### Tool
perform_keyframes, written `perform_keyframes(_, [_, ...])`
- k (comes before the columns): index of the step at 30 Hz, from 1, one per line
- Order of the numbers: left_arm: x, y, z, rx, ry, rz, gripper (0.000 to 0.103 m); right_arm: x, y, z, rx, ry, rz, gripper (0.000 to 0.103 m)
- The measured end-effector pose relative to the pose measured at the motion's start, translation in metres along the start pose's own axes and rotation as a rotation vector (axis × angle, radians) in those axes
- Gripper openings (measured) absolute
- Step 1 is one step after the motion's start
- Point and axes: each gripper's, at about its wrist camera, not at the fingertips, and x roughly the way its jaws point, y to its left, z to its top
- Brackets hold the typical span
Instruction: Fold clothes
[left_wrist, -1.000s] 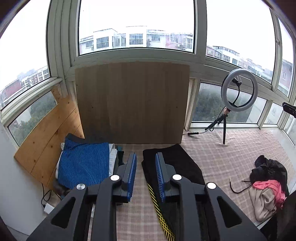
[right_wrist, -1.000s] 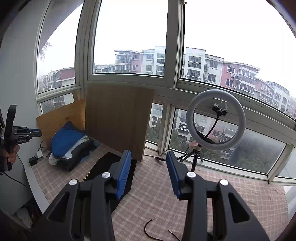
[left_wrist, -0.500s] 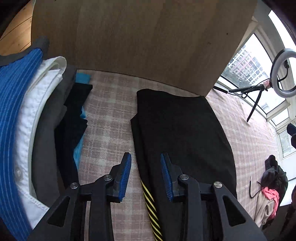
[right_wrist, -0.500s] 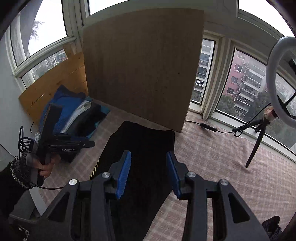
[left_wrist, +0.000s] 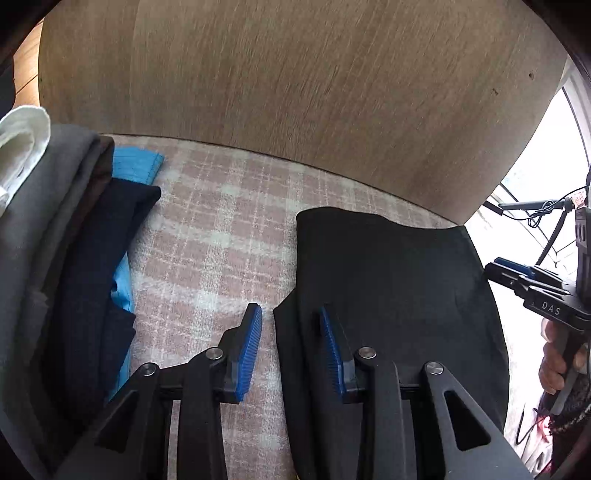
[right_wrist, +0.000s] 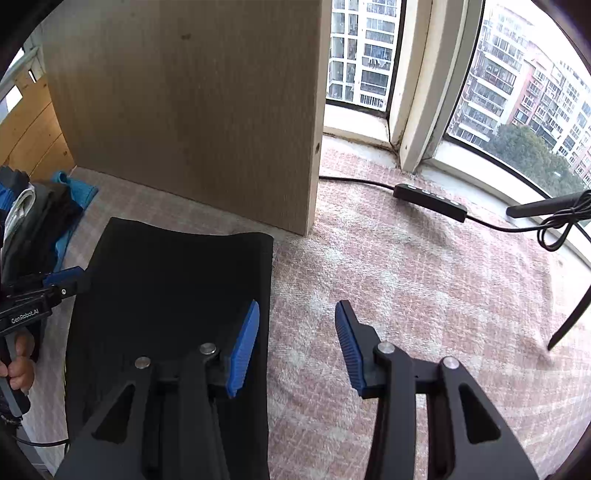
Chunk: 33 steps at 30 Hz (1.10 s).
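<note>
I've got the pink plaid blanket (right_wrist: 424, 266) covering the whole work surface, with a wooden board (left_wrist: 295, 92) standing upright at its far edge in front of the window (right_wrist: 517, 74). The black garment (left_wrist: 388, 288) lies flat on the blanket, its far edge just short of the board's base; in the right wrist view it sits left of centre (right_wrist: 173, 288). A stack of folded clothes (left_wrist: 55, 240) sits on the left side of the blanket, apart from the garment, with grey, white, dark navy and light blue layers showing. My left gripper (left_wrist: 290, 347) is spread open and empty, straddling the garment's left edge: the left finger is over bare blanket, the right finger over the black fabric. I can't tell whether the tips touch the cloth. My right gripper (right_wrist: 297, 347) is also spread wide with nothing in it, straddling the garment's right edge, left finger over the fabric, right finger over the blanket. Each camera sees the other gripper at frame edge, with part of the holding hand (left_wrist: 554, 354) visible. Further right on the blanket, a black cable with an inline controller (right_wrist: 430, 201) runs along near the sill, beside a tripod leg (right_wrist: 543, 208).
</note>
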Motion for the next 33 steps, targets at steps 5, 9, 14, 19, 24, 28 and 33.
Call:
perform_keyframes(5, [-0.033, -0.01, -0.013, 0.047, -0.166, -0.079, 0.003, 0.018, 0.007, -0.001, -0.014, 0.018, 0.111, 0.004])
perform_keyframes(9, [-0.075, -0.018, -0.036, 0.105, -0.345, -0.091, 0.027, -0.02, 0.009, -0.006, -0.03, -0.121, 0.167, 0.003])
perform_keyframes(14, [-0.054, -0.012, -0.028, 0.083, -0.223, -0.106, 0.051, -0.021, -0.002, -0.009, -0.038, -0.075, 0.117, 0.037])
perform_keyframes(19, [-0.033, -0.007, -0.021, 0.061, -0.1, -0.121, 0.051, 0.001, -0.014, -0.006, 0.024, -0.015, 0.176, 0.037])
perform_keyframes(24, [0.012, 0.0, 0.007, -0.032, -0.003, -0.223, 0.034, 0.013, -0.016, 0.005, 0.068, -0.016, 0.245, 0.032])
perform_keyframes(28, [-0.018, -0.008, 0.005, 0.003, -0.203, -0.295, 0.01, -0.004, -0.007, 0.007, 0.042, -0.104, 0.25, 0.002])
perform_keyframes(33, [-0.017, -0.014, -0.005, 0.064, -0.235, 0.039, 0.039, -0.027, 0.006, 0.007, -0.069, -0.188, 0.089, 0.012])
